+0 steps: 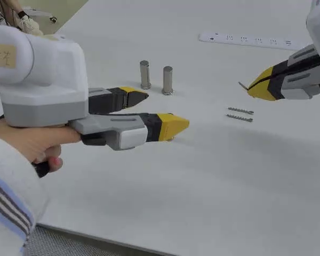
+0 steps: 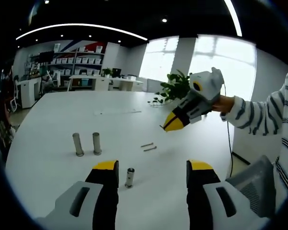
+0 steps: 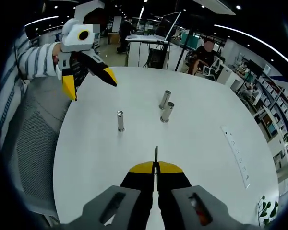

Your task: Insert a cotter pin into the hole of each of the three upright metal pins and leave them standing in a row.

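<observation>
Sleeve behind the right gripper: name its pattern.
The sleeve is white with thin dark stripes, clearest in the left gripper view.

Facing gripper views, pins (image 2: 96, 143) between

light: bright, even — ceiling strips (image 2: 81, 24) | windows (image 2: 221, 62): blown out | shadows: soft | edges: fisheye-bent

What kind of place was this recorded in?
Probably an open-plan office or lab: a large white table, stocked shelves along the far wall, and a potted plant by tall windows.
</observation>
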`<action>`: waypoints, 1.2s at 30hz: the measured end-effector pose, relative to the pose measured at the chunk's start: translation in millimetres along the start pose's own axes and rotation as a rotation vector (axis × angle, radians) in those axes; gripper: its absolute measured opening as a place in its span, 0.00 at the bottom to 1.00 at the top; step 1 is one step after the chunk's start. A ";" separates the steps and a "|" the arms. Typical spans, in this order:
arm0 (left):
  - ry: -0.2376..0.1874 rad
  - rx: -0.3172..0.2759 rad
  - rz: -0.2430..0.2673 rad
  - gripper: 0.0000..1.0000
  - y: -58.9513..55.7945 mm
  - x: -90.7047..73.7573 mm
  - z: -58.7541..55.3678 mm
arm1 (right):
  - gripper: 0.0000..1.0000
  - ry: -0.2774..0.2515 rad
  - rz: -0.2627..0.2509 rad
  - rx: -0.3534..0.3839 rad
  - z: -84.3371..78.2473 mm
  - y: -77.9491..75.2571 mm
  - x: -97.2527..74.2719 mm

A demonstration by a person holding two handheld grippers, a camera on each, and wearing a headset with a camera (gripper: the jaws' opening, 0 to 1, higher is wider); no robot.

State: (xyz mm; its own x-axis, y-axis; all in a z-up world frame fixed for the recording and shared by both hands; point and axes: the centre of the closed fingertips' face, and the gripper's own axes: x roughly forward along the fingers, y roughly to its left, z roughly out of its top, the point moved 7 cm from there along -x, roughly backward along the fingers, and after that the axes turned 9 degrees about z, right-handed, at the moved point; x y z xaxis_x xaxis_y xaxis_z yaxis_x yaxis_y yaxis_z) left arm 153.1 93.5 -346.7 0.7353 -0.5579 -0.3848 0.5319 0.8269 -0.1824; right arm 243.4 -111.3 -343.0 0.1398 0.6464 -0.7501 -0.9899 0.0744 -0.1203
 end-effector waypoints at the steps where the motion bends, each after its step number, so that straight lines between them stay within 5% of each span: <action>1: -0.001 -0.002 -0.005 0.51 -0.1 1.1 1.3 | 0.00 -0.005 -0.007 -0.003 0.5 2.1 -1.8; 15: 0.057 -0.064 -0.105 0.43 -15.9 21.8 3.5 | 0.00 -0.043 -0.091 -0.104 11.0 34.5 -12.5; 36: 0.125 -0.247 -0.236 0.14 -45.3 36.4 0.4 | 0.00 -0.050 -0.090 -0.200 18.0 68.9 8.8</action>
State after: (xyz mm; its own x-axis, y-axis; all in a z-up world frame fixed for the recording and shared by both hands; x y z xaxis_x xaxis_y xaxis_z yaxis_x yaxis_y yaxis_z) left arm 155.9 35.7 -352.0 0.5391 -0.7354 -0.4106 0.5522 0.6767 -0.4870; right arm 176.0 -86.9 -346.1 0.2214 0.6809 -0.6981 -0.9488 -0.0150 -0.3156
